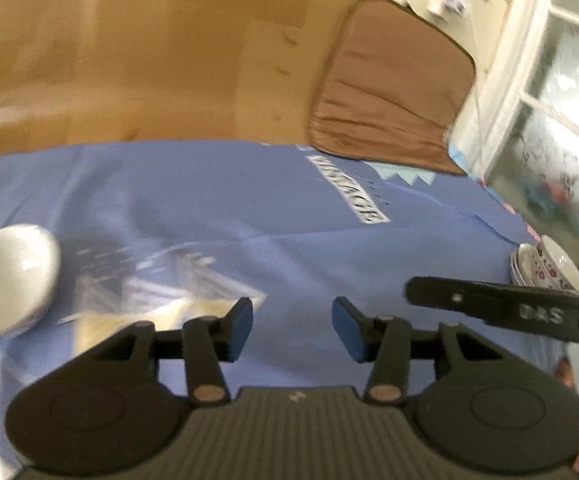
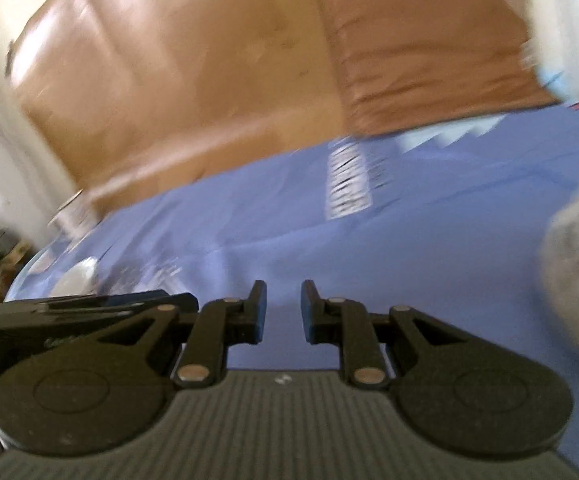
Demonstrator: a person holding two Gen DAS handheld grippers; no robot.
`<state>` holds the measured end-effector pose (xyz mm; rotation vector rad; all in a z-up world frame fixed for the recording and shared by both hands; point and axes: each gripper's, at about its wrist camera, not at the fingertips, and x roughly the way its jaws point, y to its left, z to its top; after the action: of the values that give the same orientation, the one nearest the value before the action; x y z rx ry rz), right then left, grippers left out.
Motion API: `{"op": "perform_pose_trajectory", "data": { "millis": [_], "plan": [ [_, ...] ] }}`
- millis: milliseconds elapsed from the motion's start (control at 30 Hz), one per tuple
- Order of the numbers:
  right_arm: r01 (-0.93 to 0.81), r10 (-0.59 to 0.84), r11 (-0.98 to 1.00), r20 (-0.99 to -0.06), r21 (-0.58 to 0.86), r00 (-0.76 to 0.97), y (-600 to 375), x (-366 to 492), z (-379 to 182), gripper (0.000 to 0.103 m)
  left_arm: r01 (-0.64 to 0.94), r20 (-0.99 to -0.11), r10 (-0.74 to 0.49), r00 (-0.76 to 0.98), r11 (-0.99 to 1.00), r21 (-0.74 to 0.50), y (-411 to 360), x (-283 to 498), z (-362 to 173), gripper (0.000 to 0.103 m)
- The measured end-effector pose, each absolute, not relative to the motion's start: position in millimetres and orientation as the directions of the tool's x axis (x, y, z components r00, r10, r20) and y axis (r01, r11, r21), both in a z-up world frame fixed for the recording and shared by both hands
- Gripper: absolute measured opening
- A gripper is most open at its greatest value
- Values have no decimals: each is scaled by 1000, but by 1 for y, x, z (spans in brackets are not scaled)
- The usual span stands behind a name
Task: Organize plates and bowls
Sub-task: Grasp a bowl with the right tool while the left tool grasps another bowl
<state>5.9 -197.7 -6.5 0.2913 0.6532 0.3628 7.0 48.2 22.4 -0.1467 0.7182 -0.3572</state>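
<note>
Ahead of your left gripper (image 1: 292, 326) the blue cloth (image 1: 249, 208) lies bare up to the brown cushion (image 1: 389, 92). A white bowl (image 1: 7, 280) blocks the cloth's left side; stacked patterned bowls (image 1: 545, 268) crowd its right edge. The right gripper (image 2: 284, 312) has cloth ahead, a blurred white shape (image 2: 577, 276) to its right.

A glossy white ceramic bowl (image 1: 7, 280) is catching light on the matt, creased blue printed cloth (image 1: 269, 220). Beyond that cloth, a smooth brown wooden headboard (image 1: 149, 60) is showing a soft sheen, a wrinkled brown fabric cushion (image 1: 389, 92) leaning against it.
</note>
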Motion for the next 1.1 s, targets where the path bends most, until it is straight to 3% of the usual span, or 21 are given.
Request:
{"op": "perform_pose_trajectory", "data": {
  "millis": [267,533,1100],
  "plan": [
    [-346,553,830,-558,438,619,-129,33,7,22,11,-548,-254,797,913,-408,172,-10,36,47],
    [-470,609,792,-550,389,571,-64,44,21,26,-196,-531,-59,845,890,-411,242,-18,37,47],
    [-514,607,786,-586,343,537,1,76,9,27,-208,-579,-24,815,921,-331,234,5,18,47]
  ]
}}
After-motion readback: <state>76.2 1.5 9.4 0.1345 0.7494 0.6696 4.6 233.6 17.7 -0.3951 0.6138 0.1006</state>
